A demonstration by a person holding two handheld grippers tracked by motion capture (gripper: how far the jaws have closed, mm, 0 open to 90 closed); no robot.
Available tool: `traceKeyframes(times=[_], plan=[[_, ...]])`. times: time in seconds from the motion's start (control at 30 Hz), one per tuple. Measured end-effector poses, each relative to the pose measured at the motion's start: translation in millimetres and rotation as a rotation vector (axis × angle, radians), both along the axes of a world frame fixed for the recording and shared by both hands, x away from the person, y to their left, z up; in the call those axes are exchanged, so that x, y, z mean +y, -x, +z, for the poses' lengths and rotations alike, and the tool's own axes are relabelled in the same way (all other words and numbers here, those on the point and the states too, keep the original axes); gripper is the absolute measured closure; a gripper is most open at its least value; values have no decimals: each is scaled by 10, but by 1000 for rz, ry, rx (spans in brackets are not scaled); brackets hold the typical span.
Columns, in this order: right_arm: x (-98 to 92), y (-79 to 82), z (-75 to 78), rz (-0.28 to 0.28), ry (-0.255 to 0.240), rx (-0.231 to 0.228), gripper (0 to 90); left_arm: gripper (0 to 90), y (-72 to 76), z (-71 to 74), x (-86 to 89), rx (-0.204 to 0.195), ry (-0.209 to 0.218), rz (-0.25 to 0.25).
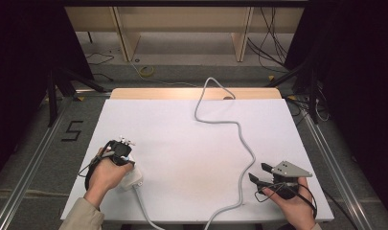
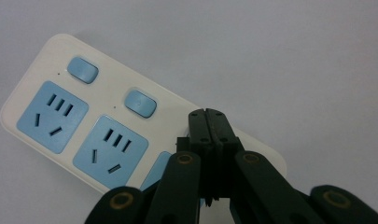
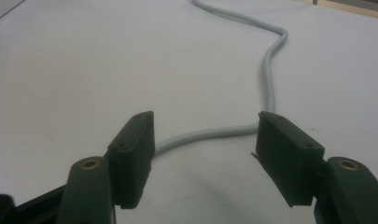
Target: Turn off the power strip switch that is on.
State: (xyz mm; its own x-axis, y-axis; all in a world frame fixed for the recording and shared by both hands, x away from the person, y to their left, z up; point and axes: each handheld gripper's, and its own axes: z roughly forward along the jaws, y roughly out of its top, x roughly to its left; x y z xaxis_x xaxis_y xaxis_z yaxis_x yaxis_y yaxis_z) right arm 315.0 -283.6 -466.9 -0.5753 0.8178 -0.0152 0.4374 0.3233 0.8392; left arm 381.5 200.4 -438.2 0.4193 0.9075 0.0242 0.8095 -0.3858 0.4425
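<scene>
A white power strip [image 2: 60, 93] with blue sockets and blue push buttons lies on the white table. My left gripper [image 2: 210, 116] is shut with nothing between its jaws, and its tip points down at the strip's top face beside the second button [image 2: 140, 102]. In the high view the left gripper [image 1: 120, 155] hangs over the strip [image 1: 133, 178] at the table's front left. My right gripper [image 3: 205, 140] stands open just above the table, with the strip's grey cable [image 3: 270, 60] lying on the surface beyond its jaws. In the high view the right gripper [image 1: 258, 172] is at the front right, beside the cable [image 1: 246, 148].
The cable snakes from the front edge up the middle of the white table [image 1: 172, 129] to a hole at its wooden back edge [image 1: 227, 97]. Beyond the table are a wooden frame [image 1: 129, 38], floor cables and dark stands at both sides.
</scene>
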Motion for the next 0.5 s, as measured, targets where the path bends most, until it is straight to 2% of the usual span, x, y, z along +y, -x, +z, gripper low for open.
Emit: traceKeyframes(times=[0.23,0.5], plan=[[1,0,3,0,-4,-4,384,897,10,14,22,-25,8,10],[1,1,4,1,-3,-4,384,896,24,54,28,-87,39,12]])
